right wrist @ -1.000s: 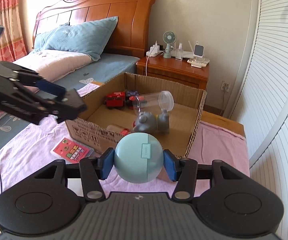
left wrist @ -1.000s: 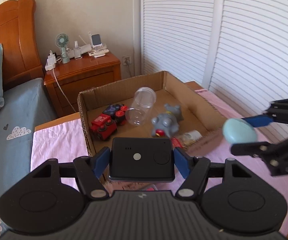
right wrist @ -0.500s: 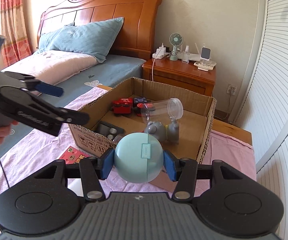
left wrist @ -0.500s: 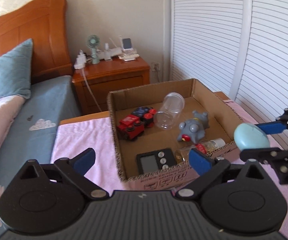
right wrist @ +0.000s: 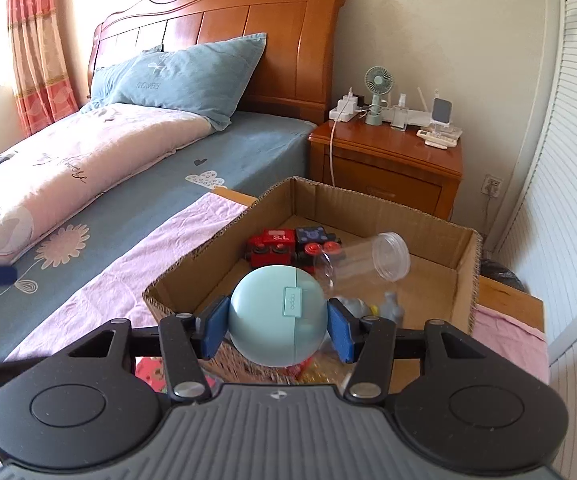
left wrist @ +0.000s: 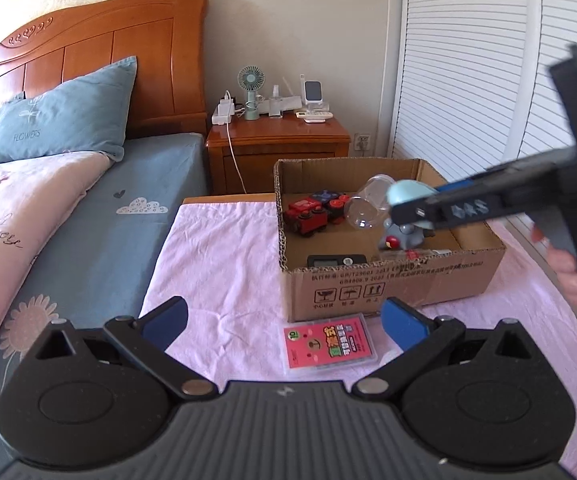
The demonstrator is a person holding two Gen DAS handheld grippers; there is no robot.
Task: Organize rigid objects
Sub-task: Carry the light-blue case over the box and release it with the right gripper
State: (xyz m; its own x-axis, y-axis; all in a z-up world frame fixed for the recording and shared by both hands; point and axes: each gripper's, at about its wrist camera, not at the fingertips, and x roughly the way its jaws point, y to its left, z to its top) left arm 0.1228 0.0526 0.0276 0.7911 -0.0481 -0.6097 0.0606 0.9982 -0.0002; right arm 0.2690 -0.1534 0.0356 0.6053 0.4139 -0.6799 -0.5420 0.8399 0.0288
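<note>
Wooden headboard [left wrist: 88, 56], blue pillow [right wrist: 184, 76], nightstand [right wrist: 388, 164] with small green fan [left wrist: 251, 92], louvred doors [left wrist: 488, 80].

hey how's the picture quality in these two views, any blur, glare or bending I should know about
Left wrist view: the right gripper and its handle are motion-smeared; the louvred doors bow from the fisheye; the cardboard box is sharp. Right wrist view: sunlight washes out the curtain and bedding at left; the box's near edge below the blue round case is smeared.

Bright daylight via curtain [right wrist: 36, 40] at left, fisheye-bent edges w/ dark corners, right claw [left wrist: 416, 208] motion-blurred.
</note>
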